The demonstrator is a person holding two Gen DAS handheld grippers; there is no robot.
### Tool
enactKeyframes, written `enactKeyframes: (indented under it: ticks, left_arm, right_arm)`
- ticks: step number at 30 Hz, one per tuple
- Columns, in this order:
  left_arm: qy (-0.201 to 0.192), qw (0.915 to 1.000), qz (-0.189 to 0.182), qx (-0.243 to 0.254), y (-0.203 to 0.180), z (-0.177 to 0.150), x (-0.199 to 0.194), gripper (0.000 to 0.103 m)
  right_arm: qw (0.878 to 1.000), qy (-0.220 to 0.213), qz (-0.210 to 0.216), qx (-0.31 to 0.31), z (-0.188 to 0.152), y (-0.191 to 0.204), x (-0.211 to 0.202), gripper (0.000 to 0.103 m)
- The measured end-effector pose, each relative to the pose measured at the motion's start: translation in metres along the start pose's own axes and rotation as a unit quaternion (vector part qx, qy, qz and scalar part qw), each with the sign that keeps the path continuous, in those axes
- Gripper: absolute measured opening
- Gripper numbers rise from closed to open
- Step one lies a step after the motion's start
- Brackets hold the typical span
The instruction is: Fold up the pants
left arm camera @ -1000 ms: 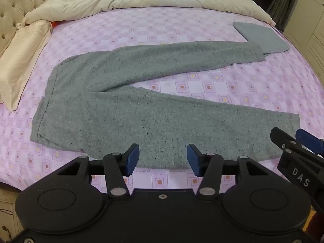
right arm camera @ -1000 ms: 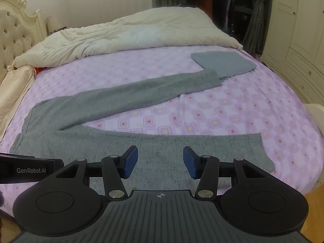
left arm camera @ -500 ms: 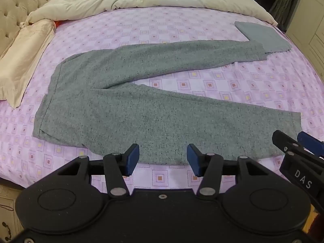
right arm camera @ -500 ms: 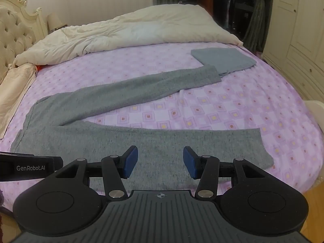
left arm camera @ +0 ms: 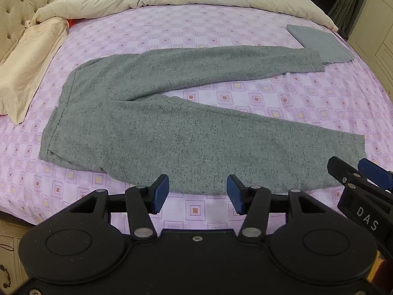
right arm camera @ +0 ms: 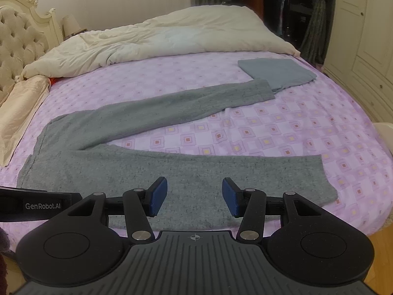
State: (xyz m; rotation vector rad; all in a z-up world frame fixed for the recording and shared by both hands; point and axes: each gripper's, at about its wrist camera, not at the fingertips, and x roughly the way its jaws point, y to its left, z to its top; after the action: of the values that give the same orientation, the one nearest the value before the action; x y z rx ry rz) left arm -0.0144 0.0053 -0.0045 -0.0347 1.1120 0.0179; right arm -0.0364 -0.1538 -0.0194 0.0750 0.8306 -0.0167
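Observation:
Grey speckled pants lie flat on the purple patterned bed sheet, waistband to the left, both legs spread apart toward the right. They also show in the right wrist view. My left gripper is open and empty, hovering over the near edge of the lower leg. My right gripper is open and empty above the same leg, nearer its cuff. The right gripper's side also shows in the left wrist view.
A folded blue-grey cloth lies under the far leg's cuff. A cream duvet covers the far side of the bed. A beige pillow lies at the left by the tufted headboard. Wardrobe doors stand at the right.
Both grippers have drawn slightly back and up from the bed, so the pants sit a little farther off in both views. The pants have not moved. Both grippers stay open.

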Motion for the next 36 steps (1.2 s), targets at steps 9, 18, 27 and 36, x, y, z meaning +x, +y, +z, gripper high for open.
enactKeyframes:
  ticks: [9, 18, 27, 36]
  left_arm:
    - [-0.001, 1.0000, 0.005, -0.001, 0.0040, -0.0034, -0.0009, 0.059]
    - [0.000, 1.0000, 0.004, 0.001, 0.0065, -0.0048, -0.0016, 0.059]
    - [0.000, 1.0000, 0.006, -0.005, 0.0090, -0.0067, -0.0024, 0.059]
    - [-0.004, 0.9999, 0.010, -0.005, 0.0081, -0.0093, -0.0049, 0.059]
  right_arm:
    - [1.000, -0.001, 0.003, 0.002, -0.0010, 0.0031, -0.0010, 0.048]
    - [1.000, 0.000, 0.004, 0.000, -0.0020, 0.0047, -0.0024, 0.048]
    - [1.000, 0.000, 0.005, 0.000, -0.0024, 0.0058, -0.0023, 0.048]
    - [1.000, -0.003, 0.010, 0.000, -0.0042, 0.0063, -0.0046, 0.048]
